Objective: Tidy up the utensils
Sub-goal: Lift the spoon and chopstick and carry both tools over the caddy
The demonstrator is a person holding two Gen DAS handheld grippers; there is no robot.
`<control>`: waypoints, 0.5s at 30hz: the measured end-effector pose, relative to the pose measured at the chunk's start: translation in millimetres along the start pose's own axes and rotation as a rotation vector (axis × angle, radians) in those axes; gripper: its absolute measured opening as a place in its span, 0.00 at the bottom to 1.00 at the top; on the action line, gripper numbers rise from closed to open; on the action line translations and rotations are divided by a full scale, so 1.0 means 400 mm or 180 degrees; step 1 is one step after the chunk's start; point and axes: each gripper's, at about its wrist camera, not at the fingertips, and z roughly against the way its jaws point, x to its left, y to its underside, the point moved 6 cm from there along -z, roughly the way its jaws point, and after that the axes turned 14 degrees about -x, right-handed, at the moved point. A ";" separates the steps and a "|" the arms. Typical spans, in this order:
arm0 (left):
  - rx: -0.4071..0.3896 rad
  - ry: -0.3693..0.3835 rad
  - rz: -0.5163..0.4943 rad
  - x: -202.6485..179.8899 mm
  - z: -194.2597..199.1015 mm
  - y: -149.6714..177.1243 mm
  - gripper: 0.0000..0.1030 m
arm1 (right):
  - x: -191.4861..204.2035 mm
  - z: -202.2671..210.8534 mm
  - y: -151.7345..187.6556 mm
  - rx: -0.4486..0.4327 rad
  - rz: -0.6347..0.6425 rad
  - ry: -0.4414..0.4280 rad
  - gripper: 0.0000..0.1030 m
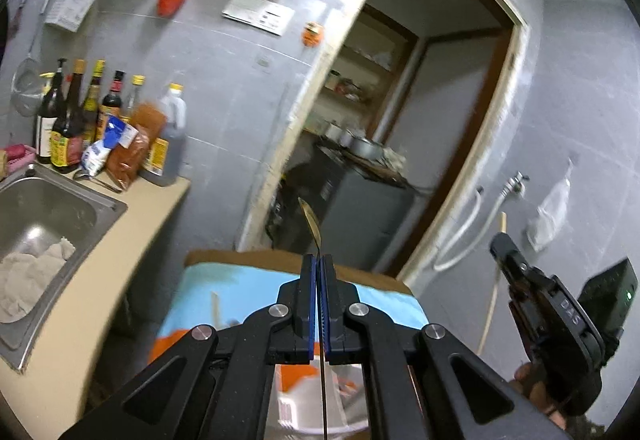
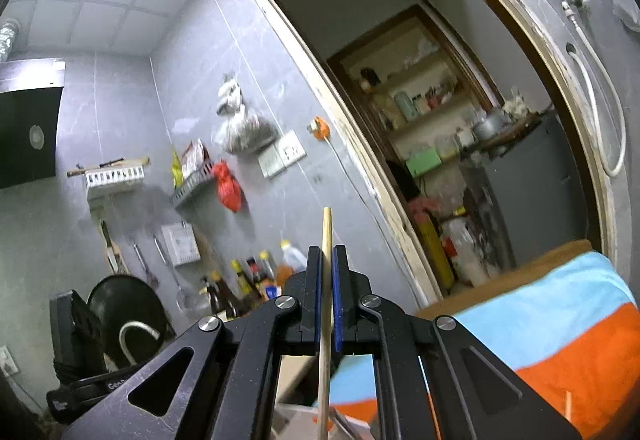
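In the left wrist view, the left gripper (image 1: 319,260) has its blue-lined jaws pressed together on a thin gold-coloured metal utensil (image 1: 311,220), seen edge-on; its handle runs down between the fingers and its pointed, curved end sticks up past the tips. Whether it is a spoon or something else cannot be told from this angle. Below the linkage a white plastic basket (image 1: 292,414) shows, blurred. Under the fingers lies a blue and orange towel (image 1: 248,288) spread over a brown table (image 1: 240,255), with a pale wooden chopstick (image 1: 216,310) lying on it.

In the right wrist view, the right gripper (image 2: 327,260) is clamped on a light wooden chopstick (image 2: 327,232), held upright, its square end rising above the fingertips and its length passing down through the linkage. The same gripper appears at the right edge of the left view, with the stick's top above it.

Further left, a steel sink (image 1: 52,208) holding a white cloth is set in a beige counter (image 1: 144,224), with dark sauce bottles (image 1: 72,120) behind. Beyond stand a grey tiled wall (image 1: 224,88) and an open doorway (image 1: 432,112).
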 end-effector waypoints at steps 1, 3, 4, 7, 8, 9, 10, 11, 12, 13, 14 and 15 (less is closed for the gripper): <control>-0.0022 -0.0024 0.0021 0.010 -0.010 -0.002 0.03 | 0.004 -0.007 0.007 -0.0024 0.0003 0.0000 0.05; -0.0060 -0.0060 0.0029 0.024 -0.025 -0.002 0.03 | 0.013 -0.025 0.025 -0.0078 -0.0001 0.0022 0.05; -0.0077 -0.0068 0.0016 0.032 -0.031 -0.002 0.03 | 0.013 -0.025 0.030 -0.0108 0.0001 0.0034 0.05; -0.0090 -0.0064 -0.0045 0.043 -0.044 0.005 0.03 | 0.017 -0.038 0.052 -0.0180 0.0038 0.0095 0.05; -0.0088 -0.0062 -0.0061 0.046 -0.048 0.008 0.03 | 0.017 -0.040 0.059 -0.0192 0.0061 0.0118 0.05; -0.0083 -0.0058 -0.0074 0.050 -0.054 0.013 0.03 | 0.016 -0.040 0.062 -0.0198 0.0076 0.0136 0.05; -0.0085 -0.0051 -0.0087 0.051 -0.057 0.017 0.03 | 0.015 -0.041 0.069 -0.0216 0.0101 0.0172 0.05; -0.0093 -0.0052 -0.0102 0.051 -0.057 0.021 0.03 | 0.011 -0.039 0.073 -0.0237 0.0111 0.0198 0.05; -0.0112 -0.0055 -0.0139 0.049 -0.057 0.026 0.03 | 0.008 -0.039 0.077 -0.0256 0.0125 0.0232 0.05; -0.0133 -0.0064 -0.0182 0.046 -0.057 0.031 0.03 | 0.006 -0.039 0.083 -0.0268 0.0163 0.0282 0.05; -0.0156 -0.0077 -0.0227 0.043 -0.056 0.034 0.03 | 0.004 -0.039 0.085 -0.0281 0.0191 0.0312 0.05; -0.0176 -0.0087 -0.0271 0.039 -0.055 0.037 0.03 | 0.001 -0.038 0.089 -0.0305 0.0225 0.0352 0.05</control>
